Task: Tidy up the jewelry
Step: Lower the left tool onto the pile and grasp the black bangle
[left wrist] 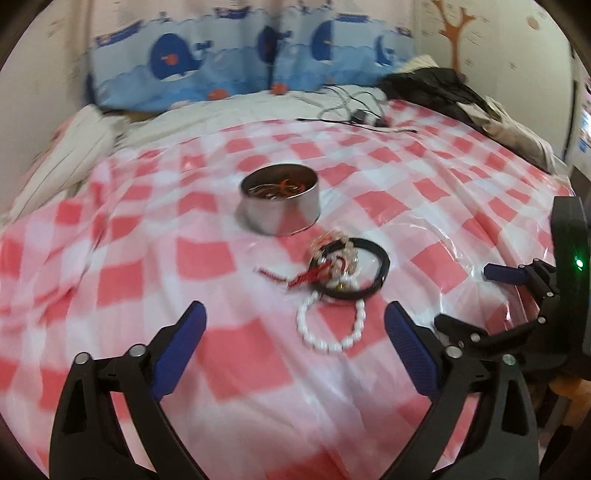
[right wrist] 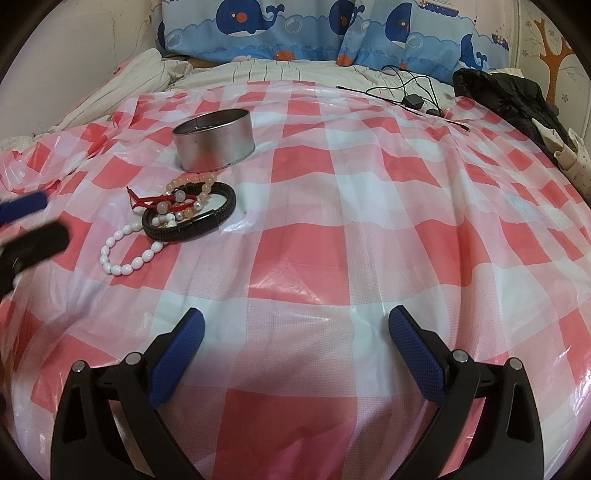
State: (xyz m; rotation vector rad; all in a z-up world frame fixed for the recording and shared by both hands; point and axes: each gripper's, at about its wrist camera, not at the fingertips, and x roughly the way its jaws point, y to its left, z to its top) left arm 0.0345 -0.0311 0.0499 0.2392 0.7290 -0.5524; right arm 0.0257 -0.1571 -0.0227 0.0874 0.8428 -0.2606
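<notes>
A round metal tin [left wrist: 279, 204] [right wrist: 214, 139] stands on the red-and-white checked sheet, with some jewelry inside it in the left wrist view. In front of it lies a small heap: a black braided bracelet [left wrist: 373, 284] [right wrist: 207, 221], a peach bead bracelet [left wrist: 334, 240] [right wrist: 192, 181], a red cord bracelet [left wrist: 306, 277] [right wrist: 147, 201] and a white bead bracelet [left wrist: 328, 341] [right wrist: 122, 264]. My left gripper [left wrist: 295, 314] hovers open just before the heap, nothing between its fingers. My right gripper [right wrist: 295, 321] stands open over bare sheet, to the right of the heap.
The checked plastic sheet [right wrist: 351, 192] covers a bed. Whale-print pillows [right wrist: 295, 29] line the back wall. Cables and a charger [right wrist: 412, 99] lie at the back right beside a black garment [right wrist: 506, 96]. Striped bedding [right wrist: 110, 81] is bunched at the back left.
</notes>
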